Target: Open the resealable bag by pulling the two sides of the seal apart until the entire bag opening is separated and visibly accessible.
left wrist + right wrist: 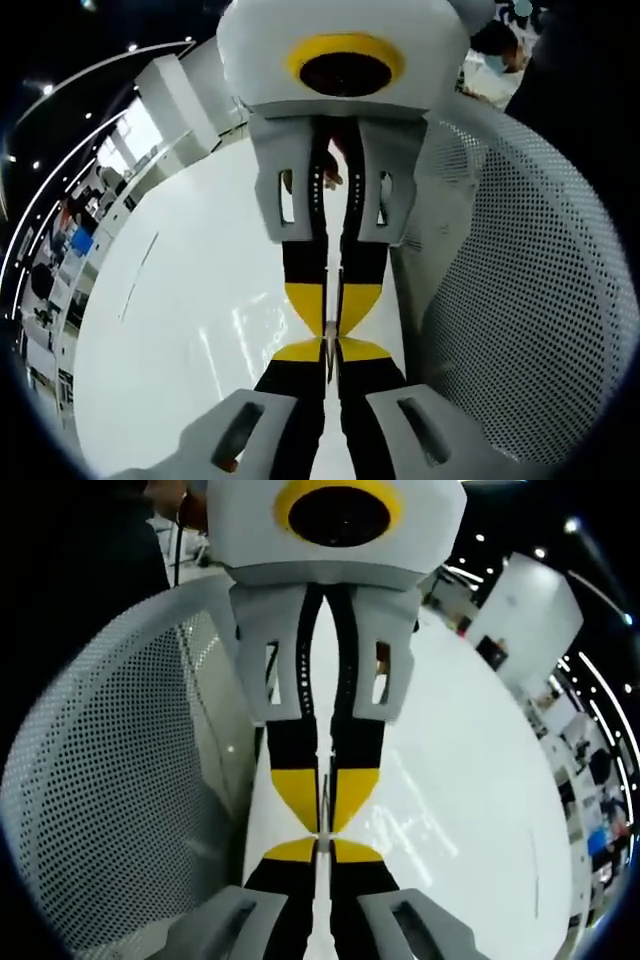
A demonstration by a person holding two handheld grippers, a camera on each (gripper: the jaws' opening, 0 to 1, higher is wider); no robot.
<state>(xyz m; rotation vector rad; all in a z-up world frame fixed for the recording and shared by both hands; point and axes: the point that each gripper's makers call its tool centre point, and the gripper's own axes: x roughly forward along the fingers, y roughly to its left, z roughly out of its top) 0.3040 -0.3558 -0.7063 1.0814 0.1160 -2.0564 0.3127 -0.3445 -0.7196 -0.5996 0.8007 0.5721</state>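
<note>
Cannot make out any resealable bag between the meeting yellow fingers; at most a thin pale sliver at the pinch, too slight to name. Same in the right gripper view, where the opposing fingers meet tip to tip. Perforated white basket cut off by the picture's edge, its inside hidden. Counter partly covered by both grippers. Far room at left too small and warped to read. Dark clothing of a person cut off at the top corner.
</note>
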